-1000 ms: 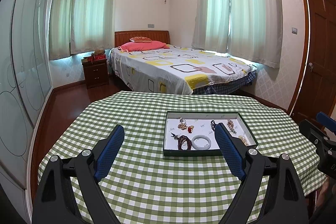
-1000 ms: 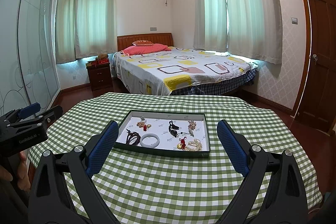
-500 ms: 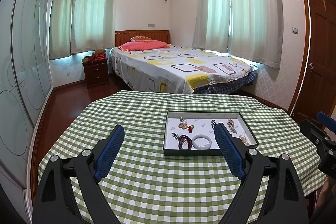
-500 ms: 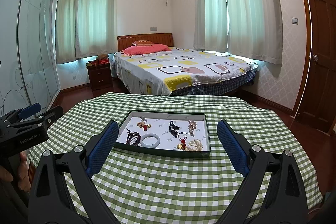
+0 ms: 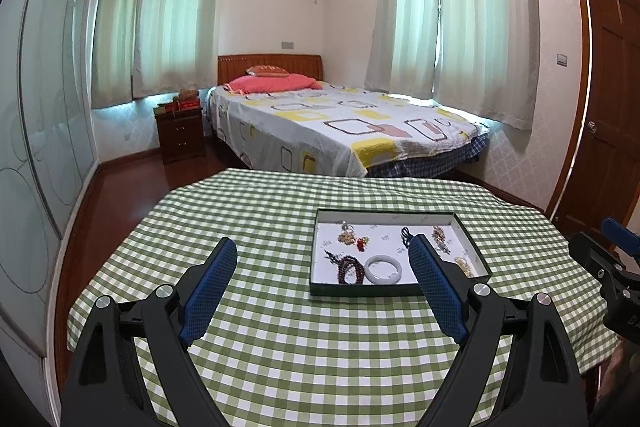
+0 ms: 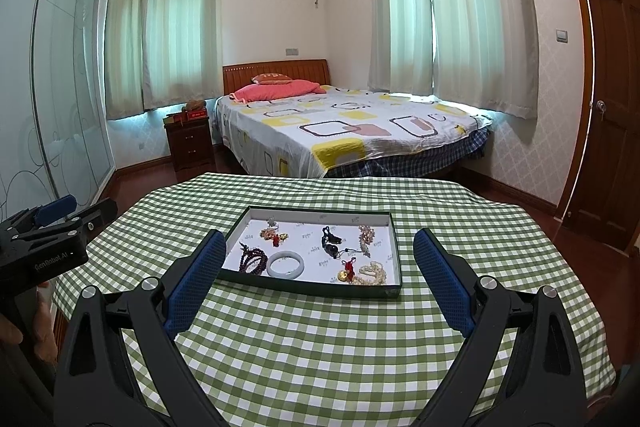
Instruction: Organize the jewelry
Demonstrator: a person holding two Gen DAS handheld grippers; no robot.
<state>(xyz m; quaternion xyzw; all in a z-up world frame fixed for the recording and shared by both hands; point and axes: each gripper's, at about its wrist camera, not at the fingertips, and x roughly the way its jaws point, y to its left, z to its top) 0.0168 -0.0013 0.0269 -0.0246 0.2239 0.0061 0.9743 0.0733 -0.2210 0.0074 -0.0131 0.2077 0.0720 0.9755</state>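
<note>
Woven green-checked tablecloth, matt. Shallow tray of dark card, lined with white printed paper. Bangle smooth, glossy, stone-like (material uncertain); dark beads polished. Left gripper in matt black plastic, its pads of textured blue rubber.

No visible change across the second. Left gripper and right gripper hover over checked table exactly as before, jaws equally wide. Jewelry tray and pieces inside lie same as earlier.
</note>
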